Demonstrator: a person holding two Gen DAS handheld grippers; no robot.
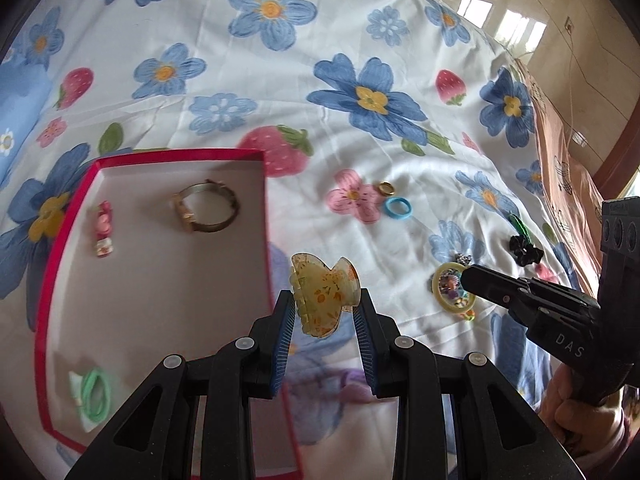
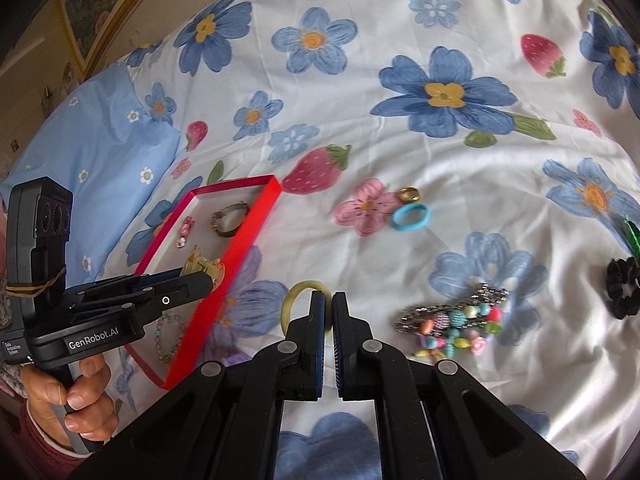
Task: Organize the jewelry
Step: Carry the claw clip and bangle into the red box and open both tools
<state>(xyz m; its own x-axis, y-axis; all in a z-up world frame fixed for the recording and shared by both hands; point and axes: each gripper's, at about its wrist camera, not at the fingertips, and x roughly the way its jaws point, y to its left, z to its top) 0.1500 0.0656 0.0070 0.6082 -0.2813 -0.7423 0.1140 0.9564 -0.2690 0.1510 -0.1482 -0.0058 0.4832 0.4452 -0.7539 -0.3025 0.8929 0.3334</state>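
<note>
Hair claw clip (image 1: 325,295) clamped in left gripper (image 1: 327,312) jaws, hovering just right of red box (image 1: 265,184) edge; right gripper (image 2: 329,312) jaws clenched on yellow ring (image 2: 289,300).

The right gripper (image 2: 328,304) has its jaws closed on a yellow-green ring (image 2: 289,305), above a bed covered by a flowered sheet (image 2: 440,168). To its left a red box (image 2: 244,248) holds a watch (image 2: 229,218), a small pink clip (image 2: 185,232) and a beaded chain (image 2: 166,340). The left gripper (image 2: 204,280), held in a hand (image 2: 76,404), carries a yellowish claw clip (image 2: 202,266) over the box. On the sheet lie a gold ring (image 2: 410,194), a blue hair tie (image 2: 412,218), a beaded bracelet pile (image 2: 456,326) and a black scrunchie (image 2: 624,286).
</note>
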